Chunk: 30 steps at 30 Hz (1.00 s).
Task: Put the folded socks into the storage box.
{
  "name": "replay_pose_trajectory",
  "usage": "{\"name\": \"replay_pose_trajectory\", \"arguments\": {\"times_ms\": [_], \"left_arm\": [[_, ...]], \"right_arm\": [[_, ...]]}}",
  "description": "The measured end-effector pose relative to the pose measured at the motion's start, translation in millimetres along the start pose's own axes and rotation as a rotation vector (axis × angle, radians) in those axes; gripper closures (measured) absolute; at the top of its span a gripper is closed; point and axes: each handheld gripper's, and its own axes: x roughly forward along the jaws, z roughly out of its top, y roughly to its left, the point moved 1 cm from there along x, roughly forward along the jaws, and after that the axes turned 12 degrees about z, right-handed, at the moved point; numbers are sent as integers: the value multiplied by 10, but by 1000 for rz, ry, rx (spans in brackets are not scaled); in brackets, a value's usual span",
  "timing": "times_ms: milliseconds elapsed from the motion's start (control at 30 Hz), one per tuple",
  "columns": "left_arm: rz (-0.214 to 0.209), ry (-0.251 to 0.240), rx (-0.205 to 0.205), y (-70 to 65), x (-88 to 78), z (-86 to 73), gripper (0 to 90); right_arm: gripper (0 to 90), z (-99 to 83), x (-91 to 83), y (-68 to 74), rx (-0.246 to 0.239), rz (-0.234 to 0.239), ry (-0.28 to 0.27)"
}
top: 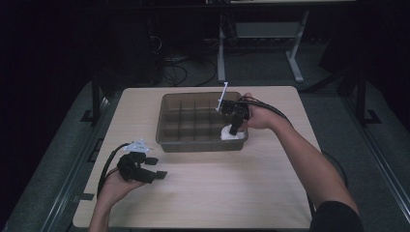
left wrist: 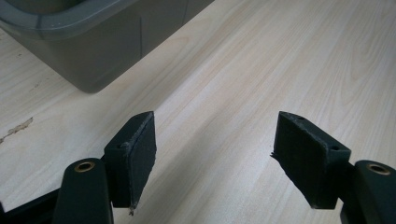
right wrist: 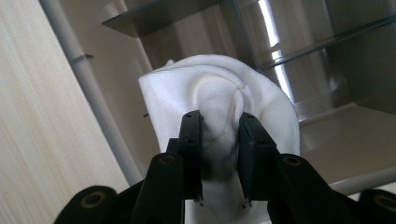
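White cloth, soft and bunched into a rounded fold, is pinched by the right tongs in the near right compartment of the grey divided bin. Judgement: lower straight, clear the dividers, release only once seated. Left tongs idle over the bench, jaws wide apart.
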Motion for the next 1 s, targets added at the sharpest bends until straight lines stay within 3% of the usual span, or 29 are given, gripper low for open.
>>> {"name": "replay_pose_trajectory", "arguments": {"times_ms": [400,1000], "left_arm": [[2,5,-8,3,-11,-21,294],[9,0,-5,18,-45,-27,294]], "right_arm": [[736,28,139,-55,17,-10,51],[720,65,402,-61,6,-73,139]]}}
